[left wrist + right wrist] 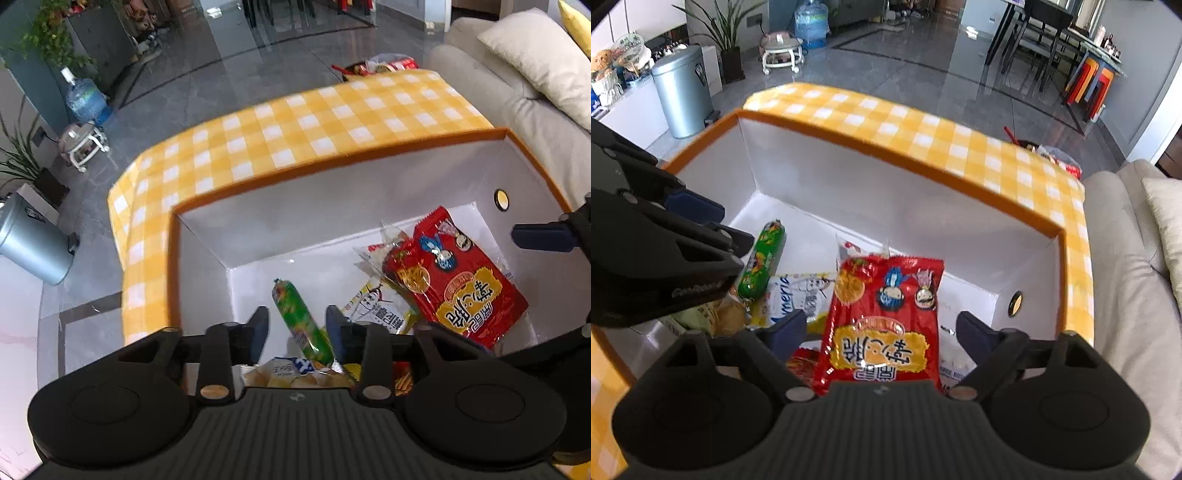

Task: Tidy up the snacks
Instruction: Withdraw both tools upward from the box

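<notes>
Glossy plastic wraps the red snack bag (882, 317) and green sausage (300, 319); the box (332, 206) walls look matt white card. At twelve o'clock, checked cloth (295, 125) looks soft.

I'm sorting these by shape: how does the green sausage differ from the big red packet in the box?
The green sausage is a narrow round tube; the red packet is a wide flat pouch. The sausage is green with clipped ends; the packet is red with cartoon faces and a yellow label. The sausage lies at the left, the packet further right. Both lie loose in the white-lined box.
</notes>
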